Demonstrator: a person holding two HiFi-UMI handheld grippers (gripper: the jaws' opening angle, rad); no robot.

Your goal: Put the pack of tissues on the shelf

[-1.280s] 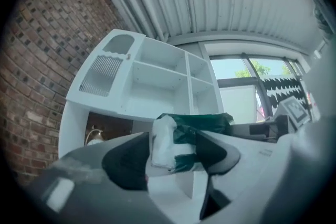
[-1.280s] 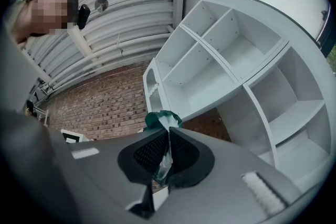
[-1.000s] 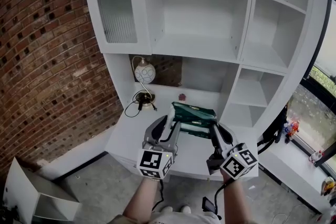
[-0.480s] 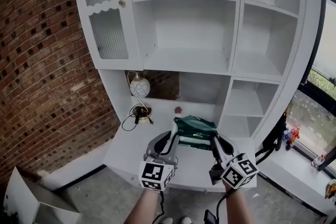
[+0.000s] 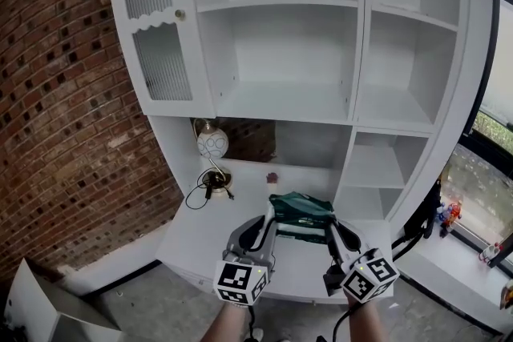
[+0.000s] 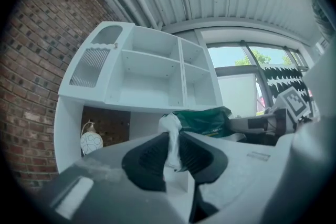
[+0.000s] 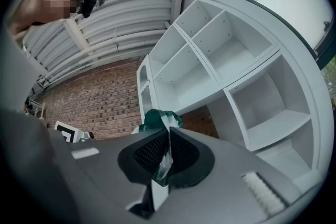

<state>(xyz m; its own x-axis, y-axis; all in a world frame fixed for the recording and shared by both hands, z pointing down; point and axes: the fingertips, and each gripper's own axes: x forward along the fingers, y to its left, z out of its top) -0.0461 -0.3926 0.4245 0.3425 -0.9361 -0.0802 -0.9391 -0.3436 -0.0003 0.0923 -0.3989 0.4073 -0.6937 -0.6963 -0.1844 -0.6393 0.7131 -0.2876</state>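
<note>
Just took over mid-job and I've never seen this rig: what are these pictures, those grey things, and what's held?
No robot: a person holds a two-jaw gripper in each hand; the patterned cubes are part of them. The wide picture is from a head camera facing a white shelf unit. The other two are from cameras on the grippers, looking along their jaws. The left gripper and right gripper each pinch an end of the pack of tissues over the counter; the left jaws have just been closing on its wrapper. A round lamp stands on the counter.
</note>
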